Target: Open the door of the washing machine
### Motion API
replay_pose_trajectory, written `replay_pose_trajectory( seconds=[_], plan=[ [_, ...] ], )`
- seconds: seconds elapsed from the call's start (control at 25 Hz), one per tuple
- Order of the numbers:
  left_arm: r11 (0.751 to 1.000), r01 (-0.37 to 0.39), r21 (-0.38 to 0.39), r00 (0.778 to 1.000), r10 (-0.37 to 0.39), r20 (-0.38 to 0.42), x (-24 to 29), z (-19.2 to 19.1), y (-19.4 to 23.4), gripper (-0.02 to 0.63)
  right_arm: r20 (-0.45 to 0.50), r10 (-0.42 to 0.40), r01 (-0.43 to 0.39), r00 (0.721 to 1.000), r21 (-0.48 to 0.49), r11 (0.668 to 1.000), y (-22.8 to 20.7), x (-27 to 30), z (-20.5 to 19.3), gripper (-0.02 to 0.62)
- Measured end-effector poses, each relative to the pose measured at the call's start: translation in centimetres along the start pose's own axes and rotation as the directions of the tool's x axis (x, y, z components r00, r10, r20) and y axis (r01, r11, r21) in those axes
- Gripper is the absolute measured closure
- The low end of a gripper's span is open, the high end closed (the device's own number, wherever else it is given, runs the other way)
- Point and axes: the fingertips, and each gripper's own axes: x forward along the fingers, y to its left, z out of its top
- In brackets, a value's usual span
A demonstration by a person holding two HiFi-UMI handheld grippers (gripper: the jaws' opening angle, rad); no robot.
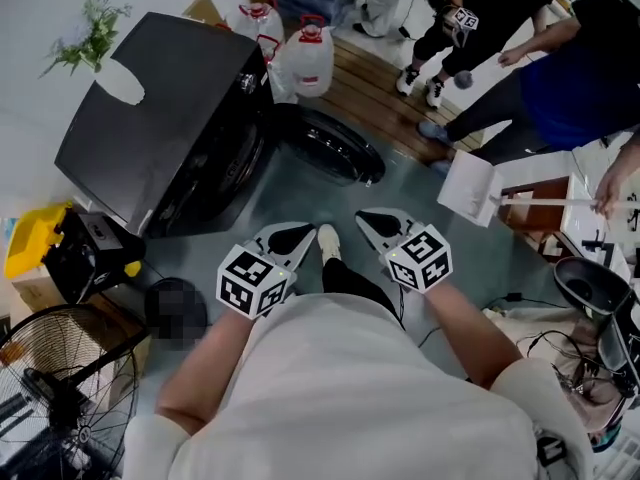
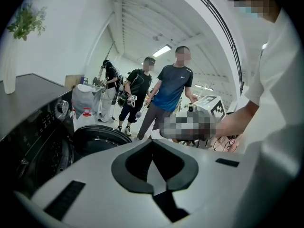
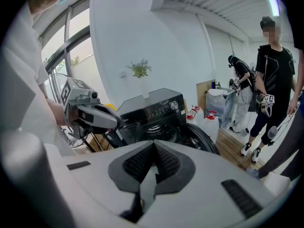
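The black washing machine stands at the upper left in the head view. Its round door is swung wide open to the right of the drum opening. My left gripper and right gripper are held side by side close to my body, well short of the machine, and both are shut on nothing. In the left gripper view the left gripper points past the machine front and the open door. The right gripper faces the machine and its door.
Two water jugs stand on a wooden platform behind the door. A floor fan and a yellow-and-black tool are at the lower left. Several people stand at the upper right, and cables and gear lie at the right edge.
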Motion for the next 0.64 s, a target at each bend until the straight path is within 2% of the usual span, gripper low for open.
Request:
replay_pose_trajectory(
  seconds=[0.44,0.64],
  plan=[
    [0.999,-0.03,-0.011,1.0,0.03,-0.006,-0.2,-0.5,0.8,0.589,-0.015,0.035,-0.036,0.999,-0.029,0.999,0.1,1.2,0.0,0.589],
    [0.999,-0.033,-0.018,0.999,0.034,0.013,1.4,1.0,0.7,0.589,-0.024,0.029,-0.03,0.999,-0.052,0.998,-1.8,0.1,0.8,0.589]
  ],
)
